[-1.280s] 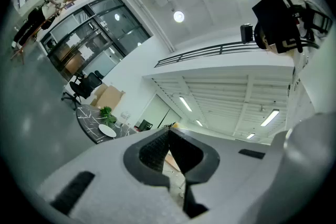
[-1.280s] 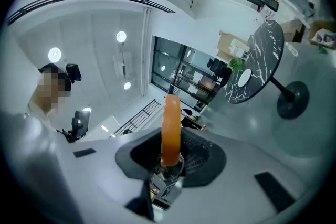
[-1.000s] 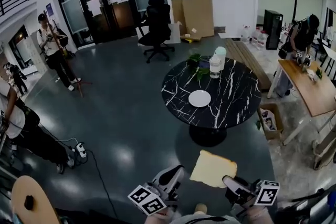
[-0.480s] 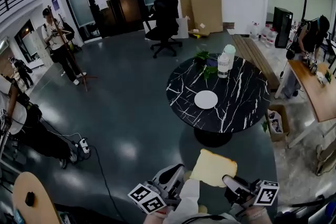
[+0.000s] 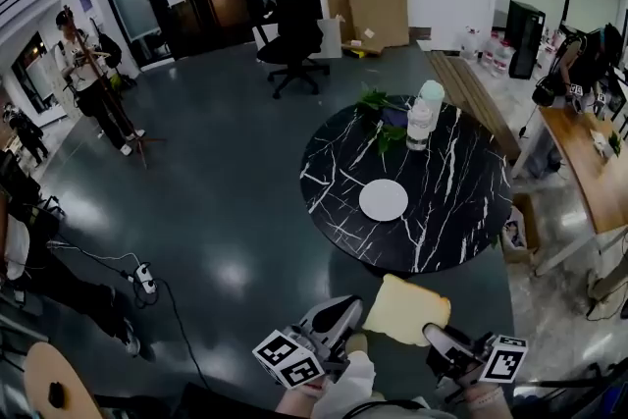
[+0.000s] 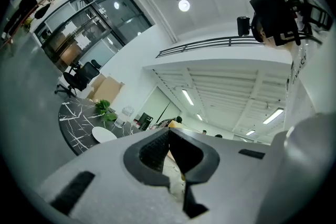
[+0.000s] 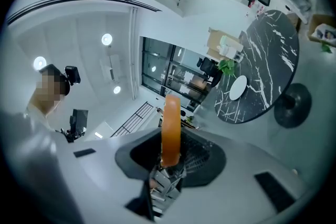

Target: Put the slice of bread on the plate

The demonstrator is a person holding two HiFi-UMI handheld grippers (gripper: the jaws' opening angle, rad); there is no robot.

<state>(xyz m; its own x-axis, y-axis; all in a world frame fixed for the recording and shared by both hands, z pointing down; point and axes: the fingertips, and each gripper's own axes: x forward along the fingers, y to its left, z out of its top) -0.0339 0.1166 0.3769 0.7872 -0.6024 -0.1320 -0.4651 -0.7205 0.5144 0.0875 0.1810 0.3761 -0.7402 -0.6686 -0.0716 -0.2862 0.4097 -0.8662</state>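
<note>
- The right gripper (image 7: 168, 163) was clamped on the slice of bread (image 7: 171, 128), which stood edge-on between its jaws, crust outward.
- The left gripper (image 6: 170, 153) had its jaws drawn together too. A pale, crumbly scrap sat between them, which I took to be a corner of the same slice.
- In the head view the slice lay roughly flat between the two grippers, in the air over the floor and short of the near edge of the round black table (image 5: 461, 211).
- The plate (image 5: 383, 200) sat bare about the middle of the table, a little toward the near edge. A pale jug (image 5: 420, 125) and a plant (image 5: 377, 102) stood by the far edge.
- By my judgement the slice was light, soft and easy to tear or crush. It was likely to sag if held by one corner alone. A gentle hold on the crust at opposite sides suited it best, letting go only once it lay flat on the plate.
- Against the frame a second earlier, the table and plate had drawn nearer and sat lower in the head view. The grippers and slice kept the same arrangement.
</note>
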